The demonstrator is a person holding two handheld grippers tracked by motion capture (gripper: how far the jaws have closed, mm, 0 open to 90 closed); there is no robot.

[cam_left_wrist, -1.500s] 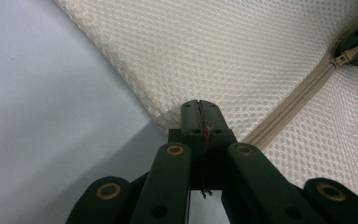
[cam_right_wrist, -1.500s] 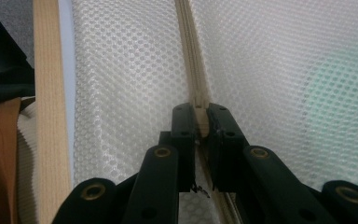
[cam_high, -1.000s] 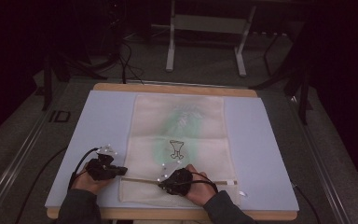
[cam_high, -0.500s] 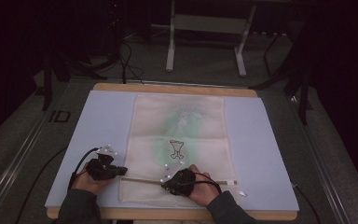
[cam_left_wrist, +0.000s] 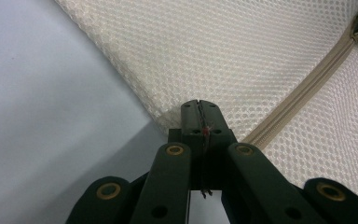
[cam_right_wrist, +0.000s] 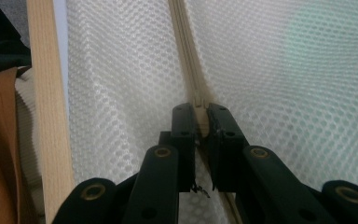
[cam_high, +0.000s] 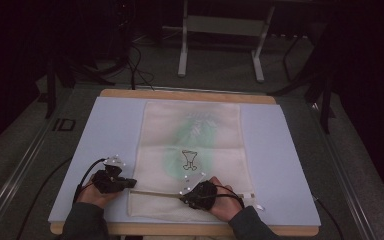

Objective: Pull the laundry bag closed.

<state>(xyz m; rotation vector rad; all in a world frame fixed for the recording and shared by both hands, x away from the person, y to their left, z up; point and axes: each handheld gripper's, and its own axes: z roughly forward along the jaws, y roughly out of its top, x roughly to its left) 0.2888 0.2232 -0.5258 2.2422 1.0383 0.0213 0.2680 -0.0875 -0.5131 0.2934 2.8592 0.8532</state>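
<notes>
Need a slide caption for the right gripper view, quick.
Right gripper shut on the zipper pull of a cream mesh bag.

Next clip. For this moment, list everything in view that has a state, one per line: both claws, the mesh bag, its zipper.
Left claw: shut on the mesh bag's corner edge.
Right claw: shut on the zipper pull.
Mesh bag: lying flat on the table, with green fabric inside.
Zipper: stretched straight between the claws; open or closed cannot be told.
</notes>
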